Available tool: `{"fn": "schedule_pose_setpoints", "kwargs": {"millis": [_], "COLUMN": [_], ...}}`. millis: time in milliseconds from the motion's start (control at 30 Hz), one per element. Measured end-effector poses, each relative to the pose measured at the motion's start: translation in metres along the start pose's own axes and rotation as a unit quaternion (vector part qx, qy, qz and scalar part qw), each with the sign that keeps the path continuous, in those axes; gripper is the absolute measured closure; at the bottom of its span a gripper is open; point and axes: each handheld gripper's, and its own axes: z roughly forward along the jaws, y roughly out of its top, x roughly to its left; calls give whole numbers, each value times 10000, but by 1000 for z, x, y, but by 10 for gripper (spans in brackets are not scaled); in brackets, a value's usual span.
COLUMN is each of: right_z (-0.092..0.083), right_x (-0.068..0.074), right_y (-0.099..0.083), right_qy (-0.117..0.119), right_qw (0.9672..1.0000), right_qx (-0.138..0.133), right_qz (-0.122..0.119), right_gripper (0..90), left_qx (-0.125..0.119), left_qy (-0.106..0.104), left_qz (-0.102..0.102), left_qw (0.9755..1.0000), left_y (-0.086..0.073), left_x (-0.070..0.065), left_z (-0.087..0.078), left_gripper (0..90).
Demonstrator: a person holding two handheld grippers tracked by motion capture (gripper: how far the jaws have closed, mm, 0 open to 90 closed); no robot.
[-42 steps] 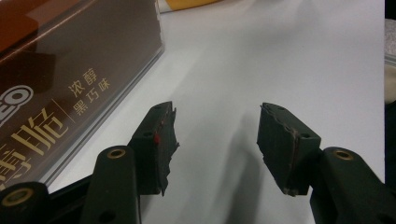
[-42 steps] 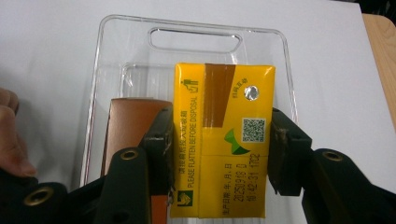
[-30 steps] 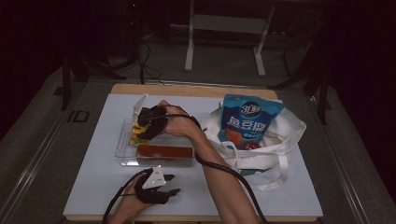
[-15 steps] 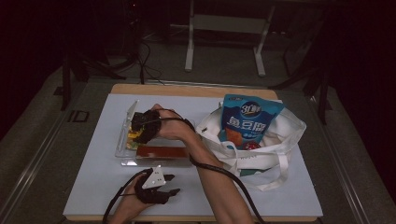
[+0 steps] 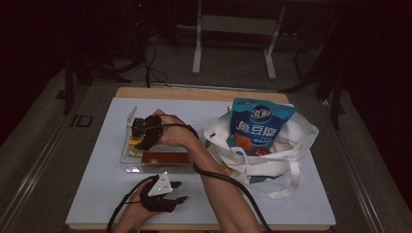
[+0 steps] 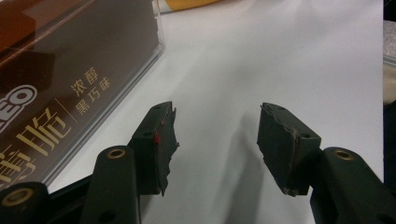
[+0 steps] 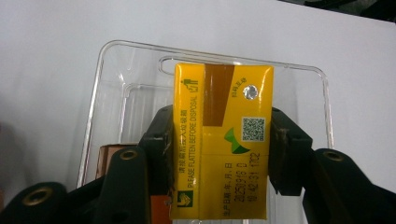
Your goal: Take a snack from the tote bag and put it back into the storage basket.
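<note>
On the white table [image 5: 97, 194], beside the tote bag [image 5: 272, 155], the clear tray [image 7: 112, 60] lies under the yellow carton [image 7: 222, 140], pinched by the right gripper [image 7: 223, 144]. Left gripper [image 6: 215, 135] rests spread, empty. Step judged: setting down or lifting the carton; next, a steady vertical move.

Tray [image 5: 127, 158] on the left half of the bench [image 5: 291, 208], drink carton [image 7: 222, 140] in the tray between the right tool's [image 5: 141, 133] jaws, box [image 5: 165, 158] along the tray's near side, left tool [image 5: 167, 193] nearer, tote bag [image 5: 291, 145] on the right, snack pouch [image 5: 257, 127] standing in it.
</note>
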Motion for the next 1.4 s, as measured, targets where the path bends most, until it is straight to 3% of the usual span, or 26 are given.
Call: {"fn": "schedule_pose_setpoints", "kwargs": {"millis": [133, 233, 367, 700, 833, 1067, 1233, 1300, 1400], "right_z": [2, 2, 3, -7, -14, -26, -39, -41, -47], "right_x": [-1, -2, 0, -8, -11, -10, -8, -7, -6], "right_y": [1, 2, 4, -7, -13, -21, -26, -28, -37], "right_qy": [16, 36, -68, -257, -135, -59, 23, -51, 28], "right_qw": [9999, 9992, 9996, 9978, 9961, 9950, 9939, 9938, 9935], "right_qx": [-93, -307, -197, -294, -323, -468, -620, -622, -562], "right_qz": [98, 241, 195, 539, 814, 885, 914, 917, 987], "right_gripper": [491, 406, 394, 375, 405, 380, 301, 285, 233], "left_qx": [0, 6, 3, 13, 17, 30, 19, 29, 52], "left_qy": [0, 10, 1, -6, -7, -2, 2, 3, 1], "left_qz": [-2, 7, 1, -2, -2, -22, -54, -35, -24], "left_qw": [10000, 10000, 10000, 10000, 10000, 10000, 10000, 10000, 10000], "left_y": [0, 0, 0, 0, 0, 0, 0, 0, 0], "left_x": [0, 0, 0, 0, 0, 0, 0, 0, 0], "left_z": [0, 0, 0, 0, 0, 1, 1, 1, 1], "left_gripper": [462, 462, 462, 461, 461, 461, 461, 461, 461]}}
